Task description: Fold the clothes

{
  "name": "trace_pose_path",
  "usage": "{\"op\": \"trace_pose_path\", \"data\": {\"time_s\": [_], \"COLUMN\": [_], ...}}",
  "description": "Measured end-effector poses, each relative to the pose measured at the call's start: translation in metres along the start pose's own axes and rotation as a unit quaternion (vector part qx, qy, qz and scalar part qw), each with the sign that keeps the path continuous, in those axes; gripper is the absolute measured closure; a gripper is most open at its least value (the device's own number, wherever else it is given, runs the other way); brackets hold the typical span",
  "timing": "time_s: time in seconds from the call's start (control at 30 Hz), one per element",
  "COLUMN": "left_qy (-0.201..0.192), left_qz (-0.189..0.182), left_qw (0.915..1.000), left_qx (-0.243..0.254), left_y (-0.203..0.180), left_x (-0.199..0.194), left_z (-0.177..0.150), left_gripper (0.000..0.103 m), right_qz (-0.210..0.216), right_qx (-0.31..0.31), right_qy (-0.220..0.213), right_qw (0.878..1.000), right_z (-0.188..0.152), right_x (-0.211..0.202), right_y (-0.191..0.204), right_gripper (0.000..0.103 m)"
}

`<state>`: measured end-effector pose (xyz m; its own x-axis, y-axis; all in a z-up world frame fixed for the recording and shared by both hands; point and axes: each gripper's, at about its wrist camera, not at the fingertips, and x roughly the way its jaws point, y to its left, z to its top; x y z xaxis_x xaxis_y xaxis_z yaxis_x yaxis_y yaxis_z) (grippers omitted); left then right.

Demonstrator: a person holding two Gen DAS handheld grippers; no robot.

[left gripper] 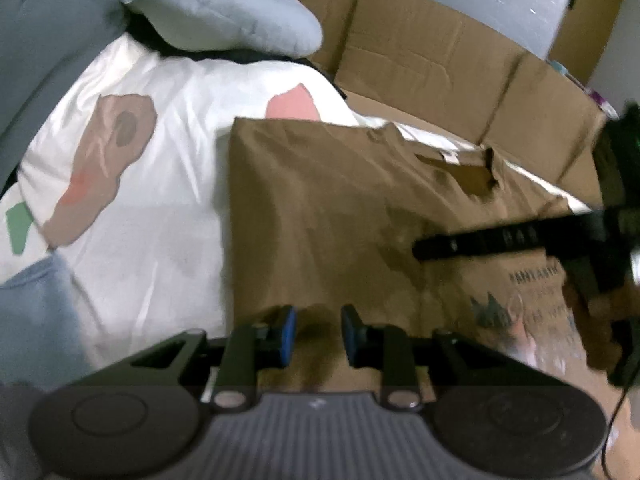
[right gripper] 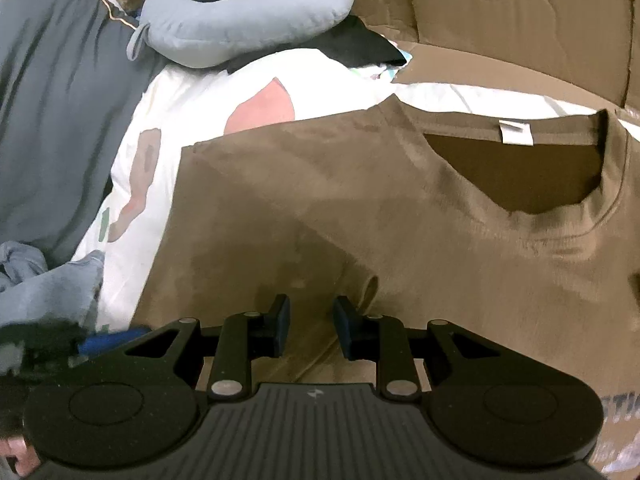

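A: Where does the brown cotton T-shirt (right gripper: 400, 220) lie?

B: Flat, face up, on the white bedsheet with pink and brown patches (left gripper: 140, 208). Its collar with the white tag (right gripper: 516, 132) is at the far end, toward the flattened brown cardboard box (left gripper: 420, 48). Its long axis runs from the collar back toward both claws.

A: Left claw (left gripper: 318, 334)?

B: Pads apart, nothing between them, over the shirt's left portion, close to the straight folded left edge (left gripper: 230, 216).

A: Right claw (right gripper: 310, 326)?

B: Also apart and empty, over a folded-in sleeve hem (right gripper: 370, 286) just ahead of its right pad. In the left wrist view its black body enters from the right over the printed chest.

A: Which is nearer the next fold?

B: Judgement: both sit at the hem end, collar straight ahead, so a bottom-to-collar fold suits. Neither hem corner is in view; cannot tell which claw is closer.
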<state>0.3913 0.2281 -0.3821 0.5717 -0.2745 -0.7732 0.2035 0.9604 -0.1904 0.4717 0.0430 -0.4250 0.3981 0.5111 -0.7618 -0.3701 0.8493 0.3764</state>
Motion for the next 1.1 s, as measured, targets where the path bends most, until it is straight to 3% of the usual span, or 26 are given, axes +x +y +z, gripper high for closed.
{"op": "trace_pose_path", "data": {"time_s": [0.2, 0.37, 0.5, 0.57, 0.63, 0.8, 0.9, 1.03, 1.1], "left_qy": [-0.013, -0.007, -0.003, -0.001, 0.004, 0.023, 0.024, 0.020, 0.018], "left_qz": [0.015, 0.028, 0.030, 0.028, 0.026, 0.033, 0.042, 0.059, 0.066], "left_qw": [0.9988, 0.9948, 0.9932, 0.9932, 0.9934, 0.9942, 0.9948, 0.9932, 0.9920], "left_qx": [-0.045, -0.097, -0.113, -0.113, -0.112, -0.100, -0.089, -0.099, -0.106], "left_y": [0.012, 0.030, 0.035, 0.034, 0.033, 0.026, 0.020, 0.012, 0.008], "left_x": [0.018, 0.027, 0.019, 0.010, -0.001, -0.038, -0.068, -0.117, -0.141], "left_z": [0.021, 0.029, 0.034, 0.035, 0.038, 0.052, 0.067, 0.090, 0.102], "left_gripper": [0.079, 0.092, 0.092, 0.077, 0.068, 0.063, 0.047, 0.042, 0.036], "right_qz": [-0.009, -0.019, -0.027, -0.027, -0.024, -0.006, -0.008, -0.004, -0.002], "right_qx": [0.006, 0.015, 0.035, 0.038, 0.044, 0.075, 0.072, 0.064, 0.060], "right_qy": [-0.009, -0.017, -0.026, -0.030, -0.032, -0.015, -0.009, -0.011, -0.013], "right_qw": [1.000, 1.000, 0.999, 0.998, 0.998, 0.997, 0.997, 0.998, 0.998], "right_z": [0.005, 0.011, 0.017, 0.020, 0.024, 0.034, 0.043, 0.056, 0.062], "right_x": [0.004, 0.004, -0.003, -0.011, -0.021, -0.055, -0.086, -0.143, -0.171], "right_y": [-0.004, -0.010, -0.017, -0.021, -0.028, -0.051, -0.057, -0.066, -0.071], "right_gripper": [0.072, 0.073, 0.073, 0.072, 0.072, 0.066, 0.063, 0.059, 0.052]}}
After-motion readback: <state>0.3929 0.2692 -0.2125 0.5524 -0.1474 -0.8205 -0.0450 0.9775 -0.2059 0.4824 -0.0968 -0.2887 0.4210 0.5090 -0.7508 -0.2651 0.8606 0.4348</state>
